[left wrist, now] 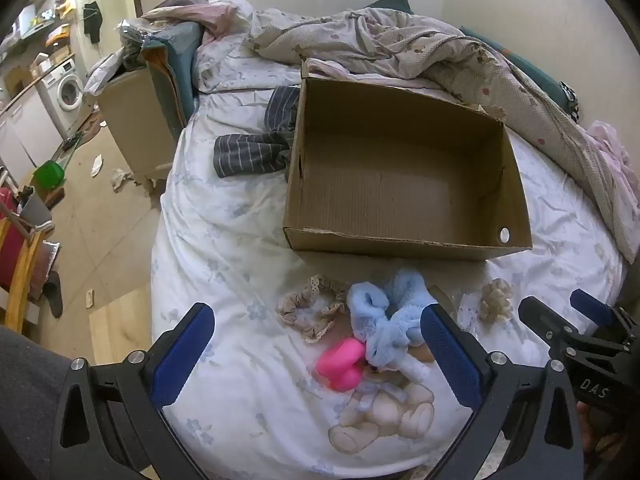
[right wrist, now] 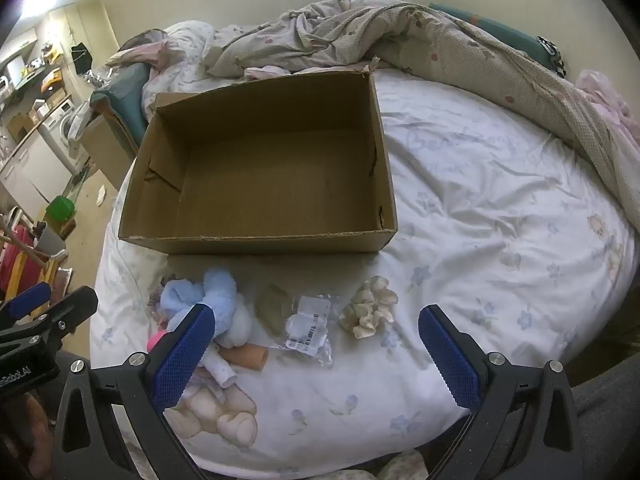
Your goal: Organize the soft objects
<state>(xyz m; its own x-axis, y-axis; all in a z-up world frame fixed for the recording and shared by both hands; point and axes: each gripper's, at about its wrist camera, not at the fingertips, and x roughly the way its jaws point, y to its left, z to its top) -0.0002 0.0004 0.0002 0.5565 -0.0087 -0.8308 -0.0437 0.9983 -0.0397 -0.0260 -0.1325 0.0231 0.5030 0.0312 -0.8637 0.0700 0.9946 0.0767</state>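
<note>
An empty open cardboard box (left wrist: 400,184) (right wrist: 256,168) sits on the white bed. In front of it lie a fluffy light-blue item (left wrist: 384,312) (right wrist: 208,296), a beige lace scrunchie (left wrist: 308,312), a pink soft object (left wrist: 342,364), a cream scrunchie (left wrist: 496,300) (right wrist: 370,306), a clear plastic packet with a label (right wrist: 308,330) and a peach tube (right wrist: 248,358). My left gripper (left wrist: 316,360) is open just above the pink object and blue item. My right gripper (right wrist: 316,354) is open above the packet, empty.
A rumpled beige quilt (left wrist: 420,48) (right wrist: 440,48) lies behind the box. Striped dark cloth (left wrist: 256,148) lies left of the box. A second cardboard box (left wrist: 132,128) stands beside the bed. The bed edge drops to a cluttered floor (left wrist: 96,208) on the left.
</note>
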